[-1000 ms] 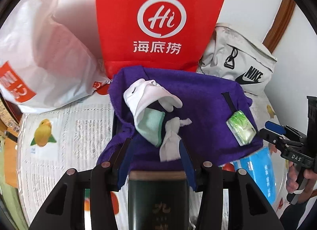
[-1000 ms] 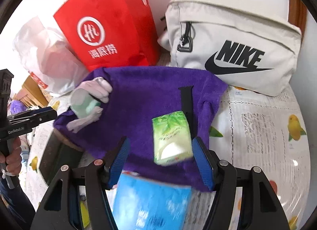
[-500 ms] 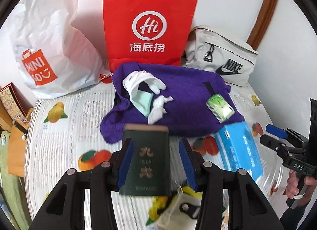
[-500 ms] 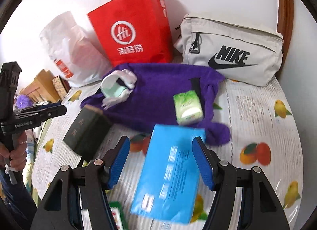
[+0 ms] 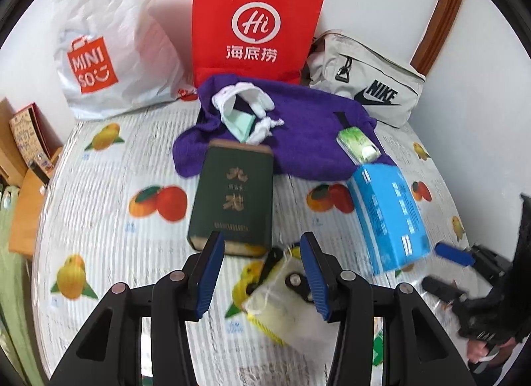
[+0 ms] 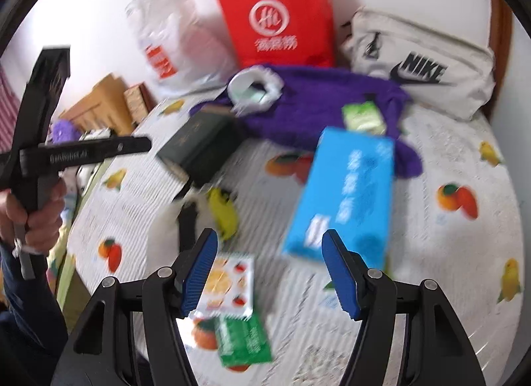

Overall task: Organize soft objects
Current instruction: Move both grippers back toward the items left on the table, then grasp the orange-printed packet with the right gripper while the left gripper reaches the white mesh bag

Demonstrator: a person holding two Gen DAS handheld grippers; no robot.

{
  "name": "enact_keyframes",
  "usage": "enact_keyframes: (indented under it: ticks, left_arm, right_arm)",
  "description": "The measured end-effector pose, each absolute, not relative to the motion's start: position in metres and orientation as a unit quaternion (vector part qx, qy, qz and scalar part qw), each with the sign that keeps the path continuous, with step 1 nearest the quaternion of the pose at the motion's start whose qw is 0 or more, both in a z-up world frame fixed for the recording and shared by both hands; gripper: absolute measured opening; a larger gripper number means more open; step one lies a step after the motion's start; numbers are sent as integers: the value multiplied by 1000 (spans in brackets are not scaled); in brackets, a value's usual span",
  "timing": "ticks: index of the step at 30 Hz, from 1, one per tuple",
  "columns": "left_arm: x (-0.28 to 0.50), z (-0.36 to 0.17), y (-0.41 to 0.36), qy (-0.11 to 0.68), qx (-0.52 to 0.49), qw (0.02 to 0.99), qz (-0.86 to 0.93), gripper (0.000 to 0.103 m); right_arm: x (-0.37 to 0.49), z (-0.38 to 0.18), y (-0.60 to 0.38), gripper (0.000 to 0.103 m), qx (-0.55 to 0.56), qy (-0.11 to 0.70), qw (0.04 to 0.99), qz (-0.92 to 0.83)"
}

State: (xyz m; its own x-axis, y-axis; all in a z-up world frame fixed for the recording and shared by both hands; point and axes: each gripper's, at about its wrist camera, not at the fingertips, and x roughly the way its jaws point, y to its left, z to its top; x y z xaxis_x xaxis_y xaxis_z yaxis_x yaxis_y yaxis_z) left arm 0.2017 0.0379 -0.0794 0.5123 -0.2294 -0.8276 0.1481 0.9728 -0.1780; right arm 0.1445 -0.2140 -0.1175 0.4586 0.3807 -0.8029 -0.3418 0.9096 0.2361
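Left wrist view, left gripper (image 5: 262, 273) spread and empty above fruit-print tablecloth (image 5: 109, 220), purple towel (image 5: 308, 127) just behind dark green box (image 5: 232, 200), white gloves (image 5: 245, 103) on towel, right gripper (image 6: 268, 269) spread, empty.

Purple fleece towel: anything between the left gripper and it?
Yes. A dark green rectangular box lies directly between the open left gripper and the purple fleece towel, its far end overlapping the towel's near edge.

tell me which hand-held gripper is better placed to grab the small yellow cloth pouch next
Left, probably. The yellow pouch lies between the open left hand-held gripper fingers, just below them. The right hand-held gripper frames snack packets instead.
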Motion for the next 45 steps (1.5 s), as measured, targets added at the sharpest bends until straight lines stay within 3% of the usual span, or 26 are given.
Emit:
enact_keyframes:
  ticks: [12,23,28,45]
  left_arm:
    - [175,-95,40,496,-50,859,-117,45]
    - [170,-103,44,503,-59,853,-123,46]
    - [167,-108,46,505,-65,851,-132,46]
    - [165,-120,10,514,-62,835,-188,46]
  right_arm:
    - [134,-172,-188,67,59,538,803,249]
    - [139,-175,-170,67,56,540,808,228]
    - [134,-173,-167,57,29,532,820,210]
    - [120,-144,-223,57,44,509,848,137]
